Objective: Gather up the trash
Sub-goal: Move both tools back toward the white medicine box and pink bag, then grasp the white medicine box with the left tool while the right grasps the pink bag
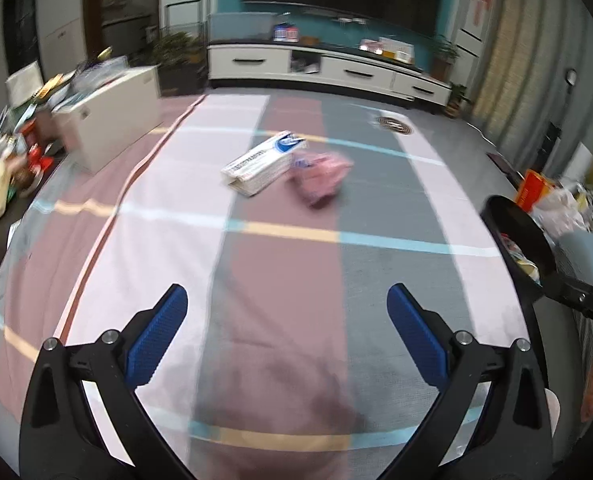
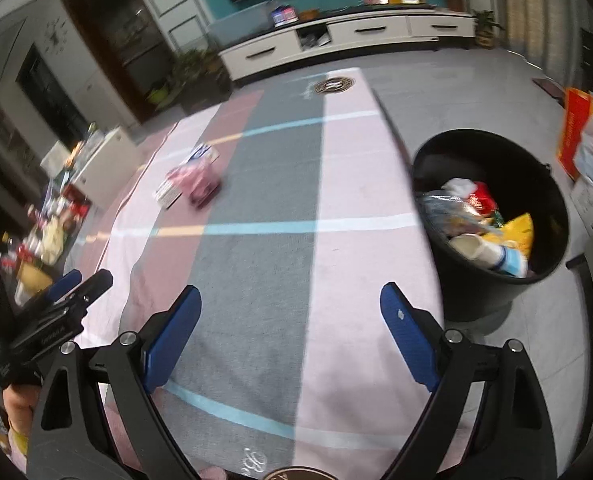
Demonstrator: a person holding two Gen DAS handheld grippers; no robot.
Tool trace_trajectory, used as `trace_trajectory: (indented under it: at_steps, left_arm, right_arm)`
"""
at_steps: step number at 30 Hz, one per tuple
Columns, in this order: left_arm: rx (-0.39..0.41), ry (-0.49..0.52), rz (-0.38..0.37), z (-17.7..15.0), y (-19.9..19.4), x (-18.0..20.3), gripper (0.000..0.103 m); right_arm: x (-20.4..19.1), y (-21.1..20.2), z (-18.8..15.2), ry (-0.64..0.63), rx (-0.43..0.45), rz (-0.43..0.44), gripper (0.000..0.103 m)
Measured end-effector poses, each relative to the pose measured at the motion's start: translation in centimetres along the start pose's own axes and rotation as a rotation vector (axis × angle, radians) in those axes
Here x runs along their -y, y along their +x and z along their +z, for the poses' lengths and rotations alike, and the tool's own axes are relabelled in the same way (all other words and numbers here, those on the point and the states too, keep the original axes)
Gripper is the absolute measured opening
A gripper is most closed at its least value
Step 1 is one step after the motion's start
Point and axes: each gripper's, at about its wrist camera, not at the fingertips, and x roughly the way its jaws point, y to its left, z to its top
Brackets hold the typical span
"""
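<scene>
Both sets of my fingers stand wide and hold nothing: left gripper, right gripper. Remaining trash sits on the striped tablecloth, well beyond the black bin: a white-and-blue carton touching a crumpled pink wrapper. Bin stands just off the cloth's edge (already part-filled). Risk: the two pieces touch, so a pinch on the wrapper may nudge the carton away or snag cloth. Carton print blurred, unreadable; so is the cloth's monogram
</scene>
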Motion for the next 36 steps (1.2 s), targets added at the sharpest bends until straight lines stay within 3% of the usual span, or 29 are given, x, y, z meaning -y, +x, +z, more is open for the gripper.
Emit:
trace_trajectory:
  at_steps: [5,14,26,36]
  left_arm:
    - [-0.002,-0.066,-0.002,-0.5,0.7,-3.3,0.1]
    - [-0.002,-0.08,-0.042,0.0,3.2,-5.3,0.1]
    - [0.006,0.026,-0.071,5.5,10.2,-6.1,0.1]
    - [0.0,0.124,-0.124,9.5,15.7,-6.1,0.099]
  right_arm:
    - [-2.1,2.1,0.1,-0.043,-0.042,0.014,0.089]
    - [-5.6,6.9,1.1,-0.101,-0.073,0.044,0.089]
    - [-10.1,14.4,5.9,-0.235,-0.015,0.079,0.089]
    - [-11.9,19.7,9.6,-0.235,-0.004,0.123,0.089]
